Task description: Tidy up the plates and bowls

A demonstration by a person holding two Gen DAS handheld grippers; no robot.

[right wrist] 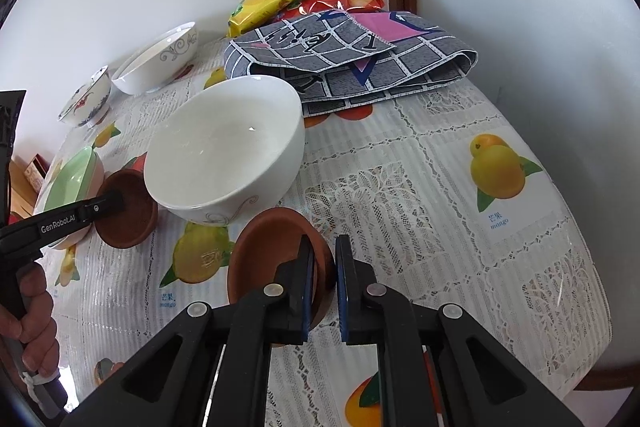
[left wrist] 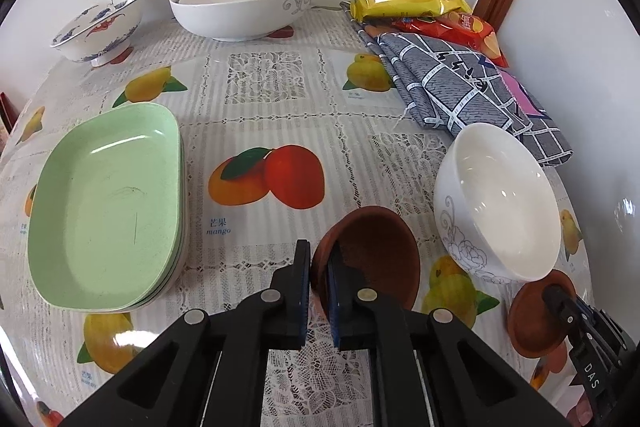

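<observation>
Tablecloth: white lace-print plastic tablecloth (left wrist: 264,87) w/ yellow & orange mangoes
Saucers: brown terracotta round saucer (left wrist: 372,255)
Tray: pale green rectangular plastic tray (left wrist: 104,211)
Bowl: white ceramic bowl w/ grey floral line pattern (left wrist: 496,203)
Cloth: grey folded cloth, white grid (left wrist: 460,87)

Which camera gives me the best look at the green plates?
The left wrist view: the green plates lie in full, stacked, on the table's left. In the right wrist view the green plates show only as a slice behind the left gripper.
</observation>
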